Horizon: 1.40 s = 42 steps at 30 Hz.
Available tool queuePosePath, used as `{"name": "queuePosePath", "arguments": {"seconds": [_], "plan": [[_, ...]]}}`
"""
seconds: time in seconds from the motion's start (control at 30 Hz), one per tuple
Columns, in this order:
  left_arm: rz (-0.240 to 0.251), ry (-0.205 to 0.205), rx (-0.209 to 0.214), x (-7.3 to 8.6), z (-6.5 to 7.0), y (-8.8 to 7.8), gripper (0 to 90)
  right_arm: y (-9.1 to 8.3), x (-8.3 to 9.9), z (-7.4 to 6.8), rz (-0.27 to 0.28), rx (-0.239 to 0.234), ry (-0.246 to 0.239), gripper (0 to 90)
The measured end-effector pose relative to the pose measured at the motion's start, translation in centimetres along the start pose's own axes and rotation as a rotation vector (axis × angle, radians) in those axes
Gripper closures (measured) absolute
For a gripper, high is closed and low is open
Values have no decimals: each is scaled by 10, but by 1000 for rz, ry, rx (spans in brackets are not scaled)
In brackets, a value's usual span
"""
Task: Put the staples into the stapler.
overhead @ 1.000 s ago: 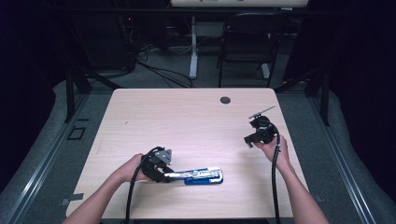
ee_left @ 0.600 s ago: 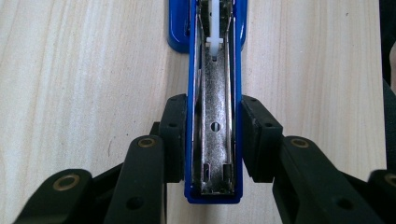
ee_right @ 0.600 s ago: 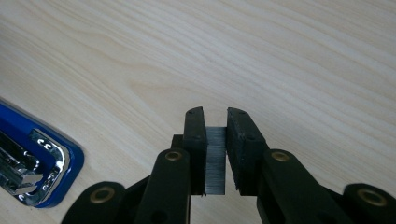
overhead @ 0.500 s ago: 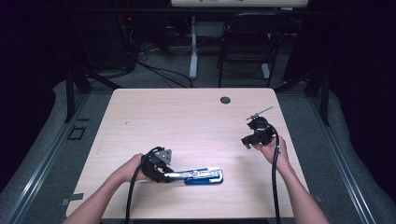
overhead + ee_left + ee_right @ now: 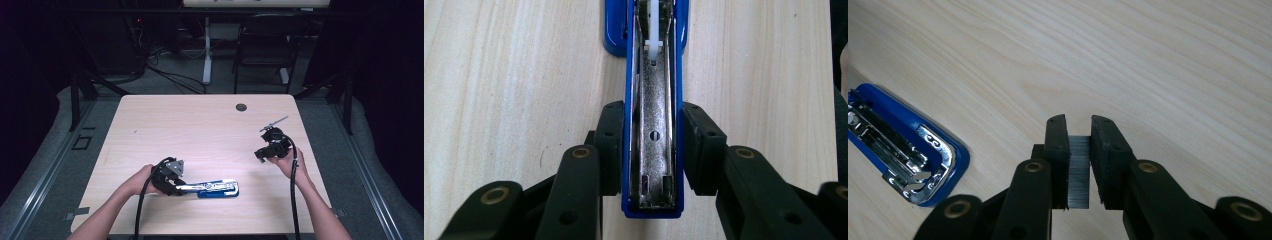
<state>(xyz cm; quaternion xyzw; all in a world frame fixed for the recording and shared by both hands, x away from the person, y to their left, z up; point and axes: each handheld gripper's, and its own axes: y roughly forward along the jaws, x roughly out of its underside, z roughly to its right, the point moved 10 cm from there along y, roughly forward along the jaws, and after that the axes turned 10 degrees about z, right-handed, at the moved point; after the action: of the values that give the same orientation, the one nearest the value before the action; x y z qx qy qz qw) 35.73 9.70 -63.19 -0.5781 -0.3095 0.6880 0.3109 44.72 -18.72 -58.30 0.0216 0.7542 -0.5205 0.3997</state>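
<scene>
A blue stapler [image 5: 215, 188] lies swung open on the table's near side, its metal staple channel [image 5: 654, 150] facing up. My left gripper [image 5: 182, 189] is shut on the stapler's left end, its pads pressed against both blue sides [image 5: 654, 145]. My right gripper [image 5: 260, 154] hovers above the table's right part, apart from the stapler. It is shut on a grey strip of staples [image 5: 1078, 170] held between its pads [image 5: 1079, 135]. In the right gripper view the stapler's rounded end [image 5: 903, 150] lies at the lower left.
The light wooden table [image 5: 200, 125] has a small dark round disc [image 5: 241, 107] near its far edge. A black chair [image 5: 265, 40] and cables on the floor stand beyond the table. Cables trail from both grippers toward the near edge.
My right gripper has drifted slightly left and nearer with the staple strip. The left gripper and the stapler have stayed put.
</scene>
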Motion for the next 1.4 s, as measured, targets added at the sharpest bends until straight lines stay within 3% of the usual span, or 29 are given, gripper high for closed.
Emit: {"name": "queuePosePath", "arguments": {"seconds": [0.3, 0.43, 0.67, 0.8, 0.83, 1.17, 1.3, 1.33, 1.4], "plan": [[4, 2, -6, 0, -1, 0, 654, 1, 0, -16, 5, -42, -22, 790], [7, 1, 4, 0, 0, 0, 654, 0, 2, -19, -19, -60, -48, 790], [3, 11, -21, 0, -2, 0, 654, 1, 2, -30, -11, -89, -69, 790], [5, 9, 1, 0, -1, 0, 654, 3, 2, -35, -8, -109, -83, 790], [10, 12, -16, 0, -2, 1, 654, 3, 2, -36, -15, -105, -90, 790], [12, 15, -6, 0, -3, 1, 654, 6, -2, -46, -8, -143, -122, 790], [3, 15, 10, 0, -3, 0, 654, 9, -3, -54, 12, -172, -110, 790], [4, 13, 11, 0, -3, 0, 654, 8, -2, -53, -12, -171, -140, 790], [10, 10, 15, 0, -3, 0, 654, 9, -3, -58, -3, -188, -140, 790]]}}
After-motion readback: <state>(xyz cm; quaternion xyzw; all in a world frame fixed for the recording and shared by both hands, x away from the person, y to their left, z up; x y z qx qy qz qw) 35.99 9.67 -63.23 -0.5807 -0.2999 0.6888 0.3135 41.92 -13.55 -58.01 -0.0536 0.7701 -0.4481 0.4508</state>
